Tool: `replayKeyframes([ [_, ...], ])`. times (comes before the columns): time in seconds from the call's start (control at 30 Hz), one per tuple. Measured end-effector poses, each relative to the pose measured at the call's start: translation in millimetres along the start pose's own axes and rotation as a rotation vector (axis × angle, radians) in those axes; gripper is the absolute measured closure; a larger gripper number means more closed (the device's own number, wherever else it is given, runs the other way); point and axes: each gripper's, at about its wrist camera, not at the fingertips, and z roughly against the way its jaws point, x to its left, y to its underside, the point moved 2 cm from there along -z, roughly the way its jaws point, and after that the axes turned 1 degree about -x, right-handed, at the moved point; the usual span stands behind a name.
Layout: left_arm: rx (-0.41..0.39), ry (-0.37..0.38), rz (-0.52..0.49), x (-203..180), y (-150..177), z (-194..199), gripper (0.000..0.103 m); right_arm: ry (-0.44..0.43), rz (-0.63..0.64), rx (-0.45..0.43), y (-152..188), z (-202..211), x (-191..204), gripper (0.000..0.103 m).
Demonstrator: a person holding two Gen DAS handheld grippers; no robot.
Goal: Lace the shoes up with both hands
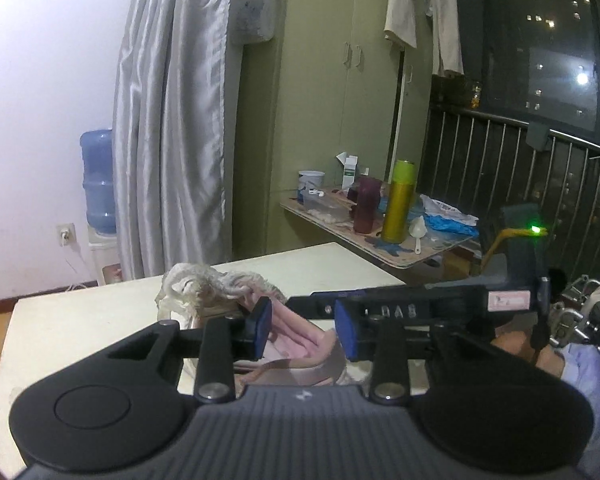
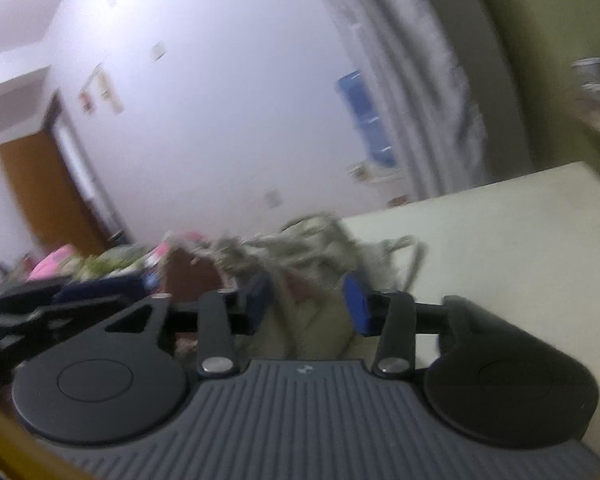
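Laces (image 1: pixel 220 286) lie bunched and untied atop the pink shoe (image 1: pixel 296 344) on the worktop (image 1: pixel 80 320). Left gripper (image 1: pixel 305 330) and right gripper (image 2: pixel 308 306) hang released, grasping nothing; the lacing looks mostly undone.

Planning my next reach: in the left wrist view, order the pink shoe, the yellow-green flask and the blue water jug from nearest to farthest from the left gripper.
1. Pink shoe, right between the left gripper's open fingers, on the white table.
2. Yellow-green flask, upright on the cluttered side table, ahead and right.
3. Blue water jug, on the dispenser by the far wall, left.
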Motion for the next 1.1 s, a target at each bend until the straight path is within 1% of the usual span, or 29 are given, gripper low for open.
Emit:
replayKeyframes([
  [0.1, 0.025, 0.002, 0.002, 1, -1, -12, 0.063, 0.0, 0.113, 0.033, -4, -2, 6, 0.067],
  [0.17, 0.045, -0.007, -0.011, -1, -2, -19, 0.06, 0.029, 0.167, 0.077, -7, -10, 12, 0.097],
  [0.2, 0.057, -0.012, -0.012, -2, -3, -23, 0.058, 0.049, 0.234, 0.113, -5, -16, 19, 0.103],
  [0.27, 0.101, -0.009, -0.004, -2, -4, -36, 0.059, 0.144, 0.386, 0.09, 3, -20, 39, 0.103],
  [0.33, 0.134, 0.0, 0.021, 0, -2, -45, 0.058, 0.212, 0.407, 0.07, 8, -17, 46, 0.103],
  [0.4, 0.141, -0.001, 0.036, 4, 1, -48, 0.057, 0.312, 0.431, 0.013, 13, -8, 46, 0.103],
  [0.43, 0.137, -0.008, 0.036, 6, 2, -48, 0.057, 0.388, 0.431, -0.03, 14, 0, 42, 0.103],
  [0.5, 0.131, -0.017, 0.035, 7, 4, -46, 0.056, 0.436, 0.357, -0.055, 13, 17, 27, 0.103],
  [0.53, 0.129, -0.019, 0.038, 8, 5, -46, 0.056, 0.461, 0.312, -0.037, 13, 27, 14, 0.103],
  [0.63, 0.127, -0.021, 0.04, 9, 5, -46, 0.056, 0.595, 0.278, -0.004, 21, 46, -13, 0.103],
  [0.7, 0.127, -0.016, 0.053, 11, 6, -45, 0.056, 0.669, 0.232, 0.02, 29, 67, -35, 0.103],
  [0.77, 0.123, -0.018, 0.047, 10, 6, -44, 0.056, 0.64, 0.085, 0.025, 34, 92, -56, 0.103],
  [0.8, 0.122, -0.021, 0.041, 9, 5, -44, 0.056, 0.655, 0.085, 0.029, 36, 100, -60, 0.103],
  [0.83, 0.121, -0.025, 0.034, 7, 5, -45, 0.056, 0.693, 0.112, 0.026, 37, 109, -59, 0.103],
  [0.87, 0.121, -0.024, 0.034, 7, 5, -44, 0.056, 0.692, 0.112, 0.024, 36, 114, -57, 0.103],
  [0.93, 0.121, -0.011, 0.049, 7, 5, -42, 0.057, 0.617, 0.098, 0.034, 27, 113, -52, 0.102],
  [0.97, 0.116, 0.001, 0.06, 7, 6, -39, 0.058, 0.591, 0.106, 0.023, 30, 119, -44, 0.102],
  [1.0, 0.107, 0.013, 0.067, 7, 7, -36, 0.058, 0.563, 0.134, 0.027, 23, 114, -37, 0.101],
  [1.07, 0.097, 0.02, 0.052, 5, 10, -27, 0.058, 0.531, 0.228, 0.026, 8, 90, -23, 0.1],
  [1.1, 0.091, 0.017, 0.039, 3, 11, -24, 0.058, 0.515, 0.274, 0.025, 1, 79, -16, 0.098],
])
